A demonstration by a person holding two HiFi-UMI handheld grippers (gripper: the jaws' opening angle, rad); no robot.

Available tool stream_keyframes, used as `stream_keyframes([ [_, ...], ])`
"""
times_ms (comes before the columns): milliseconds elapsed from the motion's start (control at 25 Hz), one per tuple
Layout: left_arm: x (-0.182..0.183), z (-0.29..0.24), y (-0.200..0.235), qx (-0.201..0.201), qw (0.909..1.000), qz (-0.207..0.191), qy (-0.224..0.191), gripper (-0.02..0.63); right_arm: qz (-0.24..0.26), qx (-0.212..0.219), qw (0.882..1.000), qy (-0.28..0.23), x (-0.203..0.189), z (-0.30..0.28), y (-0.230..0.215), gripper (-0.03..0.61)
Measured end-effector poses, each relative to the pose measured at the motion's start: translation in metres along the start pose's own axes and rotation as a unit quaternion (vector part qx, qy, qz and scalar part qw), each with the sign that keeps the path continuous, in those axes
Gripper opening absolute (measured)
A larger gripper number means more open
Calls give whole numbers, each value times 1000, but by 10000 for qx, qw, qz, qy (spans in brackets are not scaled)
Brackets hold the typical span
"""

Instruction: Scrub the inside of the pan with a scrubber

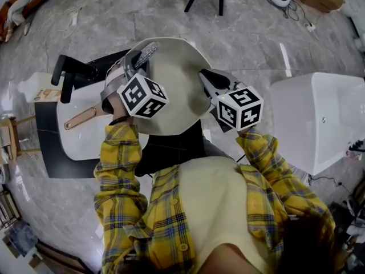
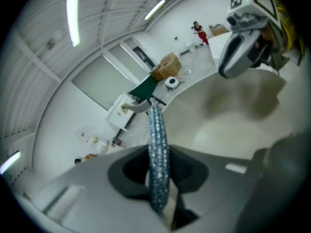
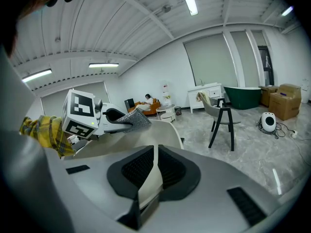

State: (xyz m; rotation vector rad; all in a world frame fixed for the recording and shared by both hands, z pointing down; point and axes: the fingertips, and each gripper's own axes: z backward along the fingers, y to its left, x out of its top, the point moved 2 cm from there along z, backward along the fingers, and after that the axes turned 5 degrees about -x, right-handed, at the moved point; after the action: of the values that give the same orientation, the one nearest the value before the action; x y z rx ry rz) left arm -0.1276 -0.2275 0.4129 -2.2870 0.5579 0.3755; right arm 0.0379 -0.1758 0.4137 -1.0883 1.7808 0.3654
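Gripping scrubber [image 2: 157, 135] with left tool [image 2: 158, 181] at far edge of pan [image 1: 177, 90]; clamping near rim with right tool [image 3: 154, 174].

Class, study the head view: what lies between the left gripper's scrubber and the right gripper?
Only the bare cream inside of the pan, seen in the head view. The right gripper clamps its rim; the left gripper holds the scrubber.

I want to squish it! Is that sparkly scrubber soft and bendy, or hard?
Probably soft and light: the scrubber is a thin glittery pad pinched in the left hand-held gripper. It sticks out without drooping, so likely slightly springy.
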Motion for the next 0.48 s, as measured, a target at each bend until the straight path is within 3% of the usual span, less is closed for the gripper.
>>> stream_keyframes([
  [240,-5,-19,-26,-618,9976,298,-37,86,4,2,10000,-3,0,-1,0,18],
  [480,-2,-29,-50,-1039,9942,267,-39,86,-15,-1,10000,-18,-1,-2,1,18],
])
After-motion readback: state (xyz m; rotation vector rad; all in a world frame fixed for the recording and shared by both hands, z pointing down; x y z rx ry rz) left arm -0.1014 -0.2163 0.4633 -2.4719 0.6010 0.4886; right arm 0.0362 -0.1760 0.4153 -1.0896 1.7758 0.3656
